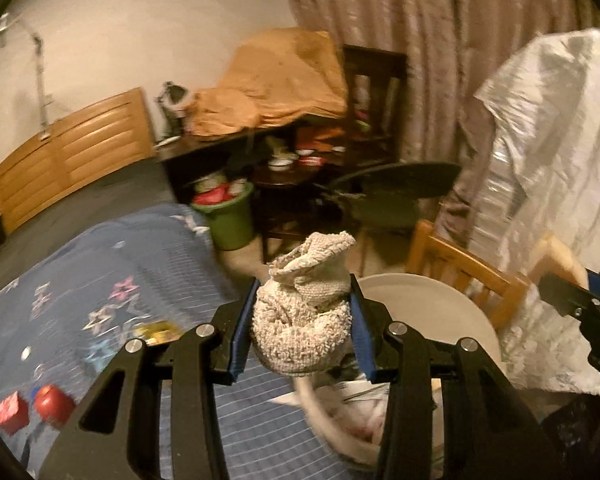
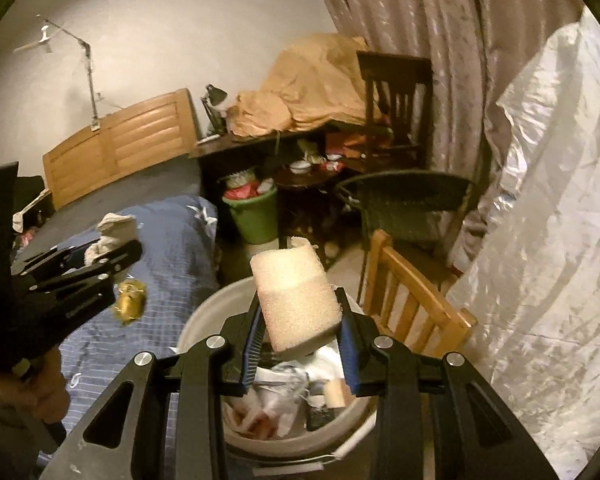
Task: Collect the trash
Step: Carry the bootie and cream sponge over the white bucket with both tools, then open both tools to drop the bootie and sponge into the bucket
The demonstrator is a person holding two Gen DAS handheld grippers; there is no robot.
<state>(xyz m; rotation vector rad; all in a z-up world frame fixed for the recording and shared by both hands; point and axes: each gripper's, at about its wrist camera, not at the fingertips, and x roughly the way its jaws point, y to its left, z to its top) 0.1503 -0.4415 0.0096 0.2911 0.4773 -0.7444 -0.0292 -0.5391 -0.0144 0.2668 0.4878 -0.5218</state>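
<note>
My left gripper [image 1: 302, 320] is shut on a balled-up cream sock [image 1: 302, 312], held beside the rim of a white trash bucket [image 1: 428, 300]. My right gripper [image 2: 300, 328] is shut on a beige foam sponge block [image 2: 296, 304] right above the same bucket [image 2: 204, 320], which holds crumpled paper and plastic [image 2: 284, 396]. The left gripper with the sock [image 2: 112, 232] also shows at the left of the right wrist view. A gold wrapper [image 2: 130, 302] lies on the blue bedspread [image 2: 172, 248]. Red items [image 1: 52, 404] lie on the bed lower left.
A wooden chair [image 2: 412, 300] stands just right of the bucket, with white plastic sheeting [image 2: 540, 280] over it. A green bin [image 2: 256, 216] full of rubbish, a dark wicker chair [image 2: 404, 200], a cluttered desk [image 2: 260, 140] and curtains are behind.
</note>
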